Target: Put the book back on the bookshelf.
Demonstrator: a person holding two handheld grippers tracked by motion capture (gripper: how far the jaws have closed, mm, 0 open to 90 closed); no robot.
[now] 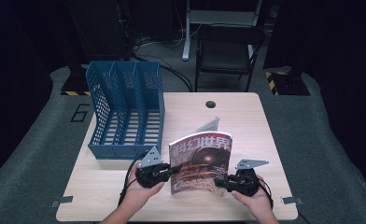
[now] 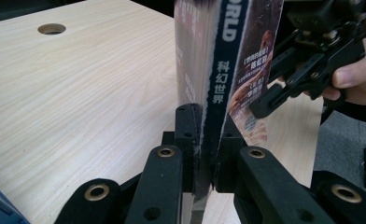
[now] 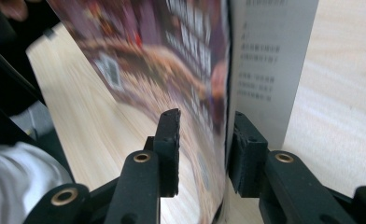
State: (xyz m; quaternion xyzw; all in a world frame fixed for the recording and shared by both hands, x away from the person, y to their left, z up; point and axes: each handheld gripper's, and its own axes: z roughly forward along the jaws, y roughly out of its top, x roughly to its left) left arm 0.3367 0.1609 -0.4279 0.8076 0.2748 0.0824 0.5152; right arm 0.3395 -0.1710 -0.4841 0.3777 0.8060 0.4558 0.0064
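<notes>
Standing upright on its lower edge, the glossy magazine with the dark planet on its cover (image 1: 200,161) sits near the front of the pale wooden table (image 1: 246,116), just in front and to the right of the blue perforated plastic file rack with three slots (image 1: 125,112); you hold it so, I judge, to slide it spine-first into one of those slots.

Your left gripper (image 1: 175,169) is clamped on the spine side, its jaws pressed together over the bound edge in the left gripper view (image 2: 204,140); that grip carries the weight and keeps the pages from splaying. Your right gripper (image 1: 220,182) meets the loose edge on the side away from the rack; in the right gripper view (image 3: 202,140) its jaws stand apart around the front cover, one pad lying against the inner page, the other clear of the printed face; it pinches nothing, and seems set to gather the cover.

Both hands come in low from the table's near edge, grippers level and pointing inward at each other, knuckles outward; your left hand (image 1: 141,189) rests by the rack's front corner.
</notes>
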